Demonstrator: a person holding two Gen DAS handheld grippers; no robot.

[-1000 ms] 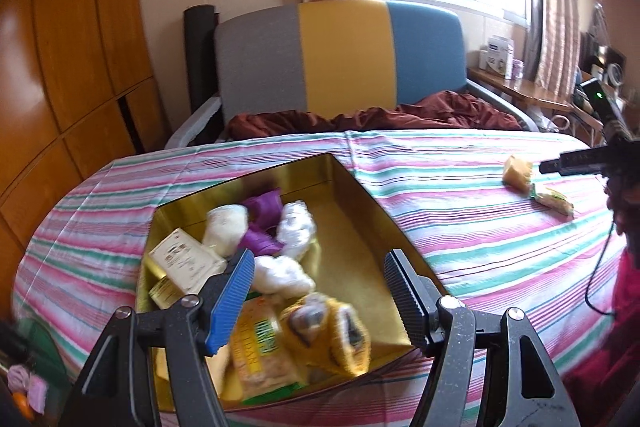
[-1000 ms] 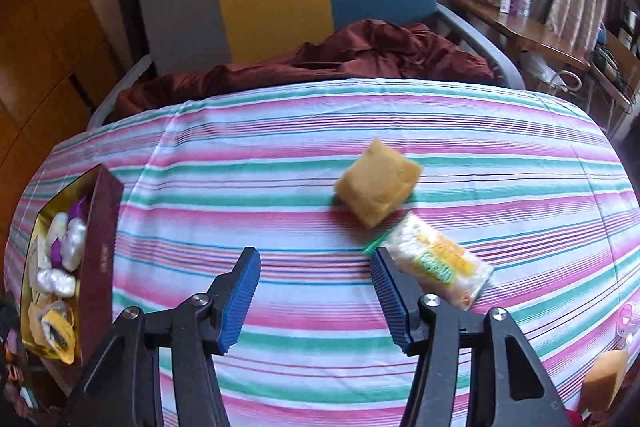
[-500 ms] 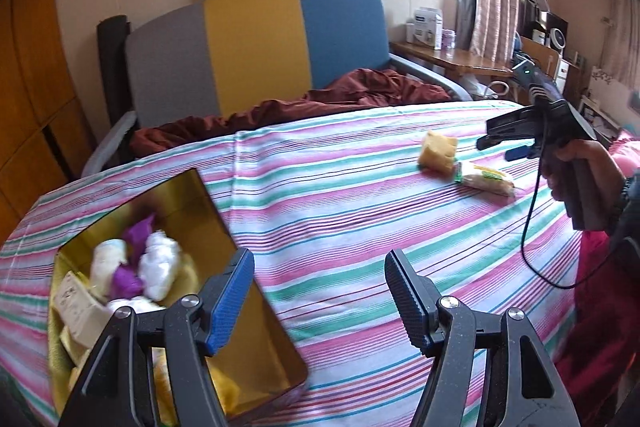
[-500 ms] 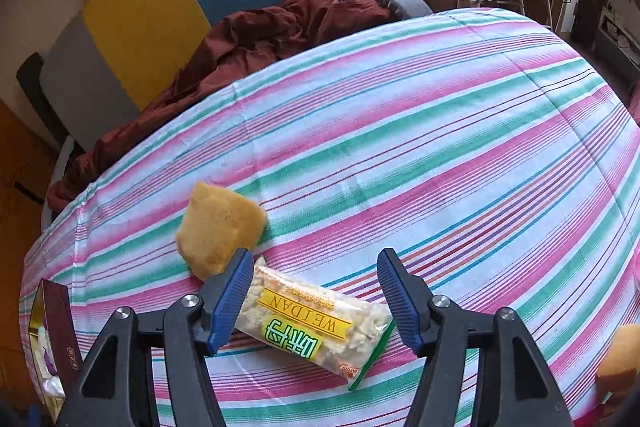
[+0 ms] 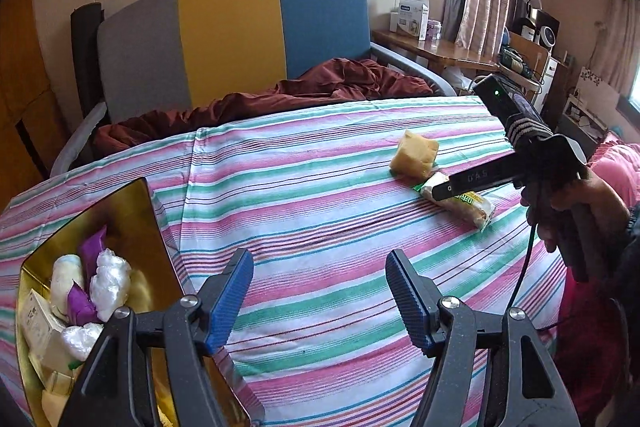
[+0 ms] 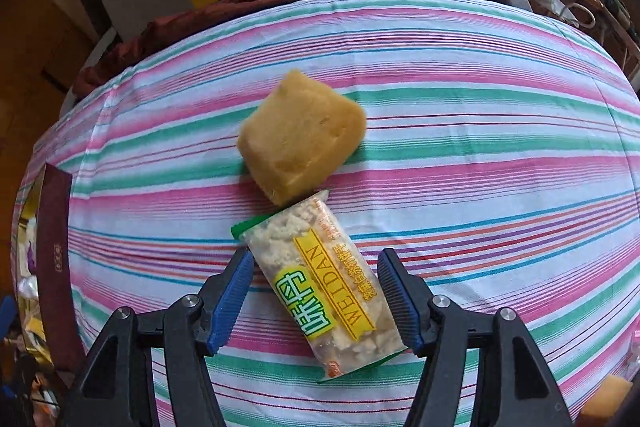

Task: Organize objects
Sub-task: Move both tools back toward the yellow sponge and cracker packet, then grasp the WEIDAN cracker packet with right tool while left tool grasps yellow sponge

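A clear snack packet (image 6: 328,283) with a yellow label lies on the striped tablecloth (image 6: 480,147), one end touching a yellow sponge block (image 6: 300,135). My right gripper (image 6: 316,303) is open, its jaws on either side of the packet, not closed on it. In the left wrist view the right gripper (image 5: 444,189) reaches over the packet (image 5: 468,205) beside the sponge (image 5: 414,155). My left gripper (image 5: 320,295) is open and empty above the cloth, right of the gold box (image 5: 132,219) that holds several wrapped items (image 5: 108,283).
A grey, yellow and blue chair (image 5: 232,35) with a dark red blanket (image 5: 300,95) stands behind the table. The box's dark red outer wall (image 6: 54,259) shows at the left of the right wrist view. Another sponge piece (image 6: 608,399) sits at the bottom right.
My left gripper swung right, away from over the gold box, to above the cloth. My right gripper moved down and forward until its open jaws straddle the snack packet.
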